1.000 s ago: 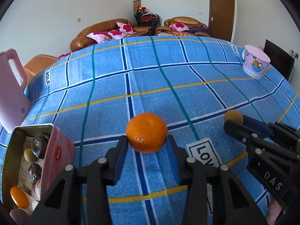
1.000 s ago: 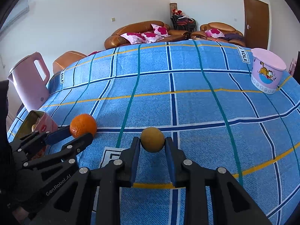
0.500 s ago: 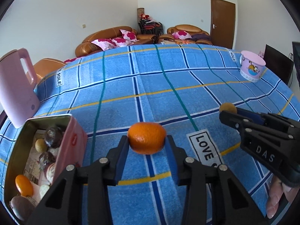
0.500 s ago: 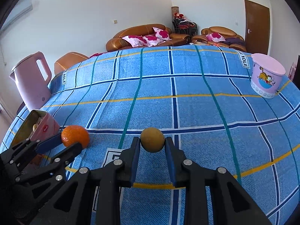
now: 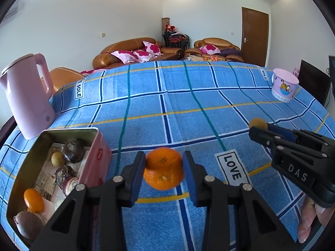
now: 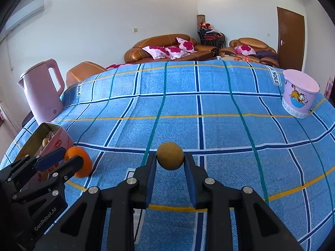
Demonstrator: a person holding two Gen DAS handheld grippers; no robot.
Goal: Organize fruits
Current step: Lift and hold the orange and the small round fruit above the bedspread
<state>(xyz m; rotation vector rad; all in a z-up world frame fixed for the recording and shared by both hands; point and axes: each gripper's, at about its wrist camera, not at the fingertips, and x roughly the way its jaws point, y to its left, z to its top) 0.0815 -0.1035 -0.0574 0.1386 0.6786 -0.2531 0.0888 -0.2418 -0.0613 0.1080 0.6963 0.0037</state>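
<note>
Nearest, the left gripper (image 5: 163, 172) has the round orange mandarin with dimpled peel (image 5: 163, 171) between its blue pads; its jaws have just been closing, and the fruit now bulges out below the pads, visibly squeezed at the top. It appears lifted clear of the blue checked tablecloth (image 5: 188, 113). I judge the mandarin light, soft and loose-skinned: a harder pinch would bruise it or split the peel, so a hold across its widest middle is safer than this high one.

To the right, the right gripper (image 6: 170, 163) is closed tight on a small round yellow-brown fruit (image 6: 170, 155), the pads meeting it at its sides. It looks firm and dry-skinned, likely light, though it could roll out if gripped off-centre.

At near left stands the open pink metal tin (image 5: 98, 144), already holding dark wrinkled fruits, a small yellow one and an orange one; its thin rim sits just beside the mandarin.

Farther left is a tall pink plastic kettle (image 5: 27, 100), and at far right a lilac lidded cartoon tub (image 6: 299, 96).
</note>
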